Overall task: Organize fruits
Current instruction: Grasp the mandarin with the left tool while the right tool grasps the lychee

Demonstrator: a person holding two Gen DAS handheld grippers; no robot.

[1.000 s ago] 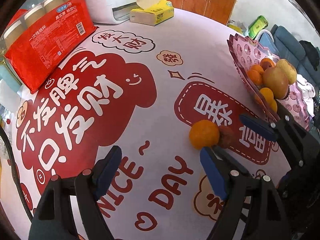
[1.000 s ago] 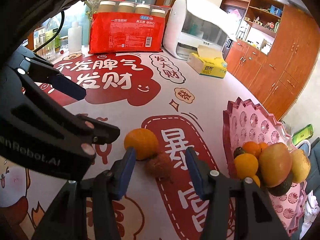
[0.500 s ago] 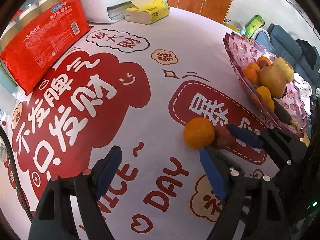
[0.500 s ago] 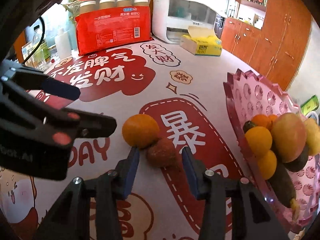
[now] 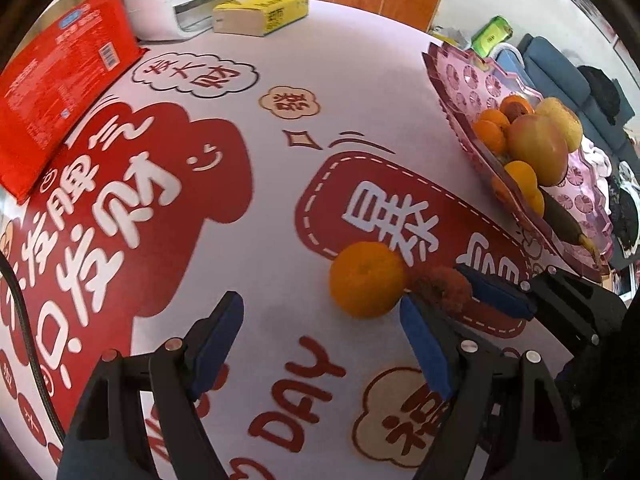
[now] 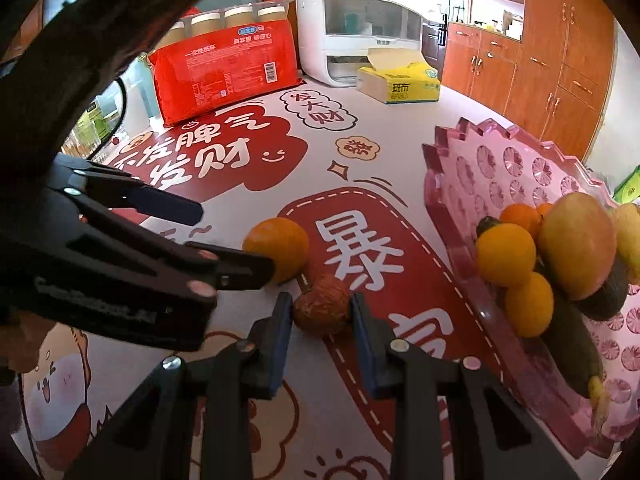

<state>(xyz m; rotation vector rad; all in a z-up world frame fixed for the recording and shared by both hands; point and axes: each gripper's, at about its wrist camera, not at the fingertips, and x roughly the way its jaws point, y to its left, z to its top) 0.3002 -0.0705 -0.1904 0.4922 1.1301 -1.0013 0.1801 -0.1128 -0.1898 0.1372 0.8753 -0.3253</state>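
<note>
The small brown rough-skinned fruit (image 6: 322, 310) lies on the bench (image 6: 256, 368), touching the mandarin (image 6: 277, 249), well apart from the pink fruit tray (image 6: 460, 216). The right tongs (image 6: 321, 332) are closed around it at its widest part, blue pads on both sides; full contact cannot be told. It is judged light, its shell stiff but brittle, so gentle pressure is advised. The left tongs (image 5: 320, 344) are held open and empty near the mandarin.

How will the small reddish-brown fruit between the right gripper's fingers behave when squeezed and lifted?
The reddish-brown fruit looks bumpy-skinned, so probably grippy. It is round, so it may roll if released. It seems to touch the orange, which might get nudged.
</note>
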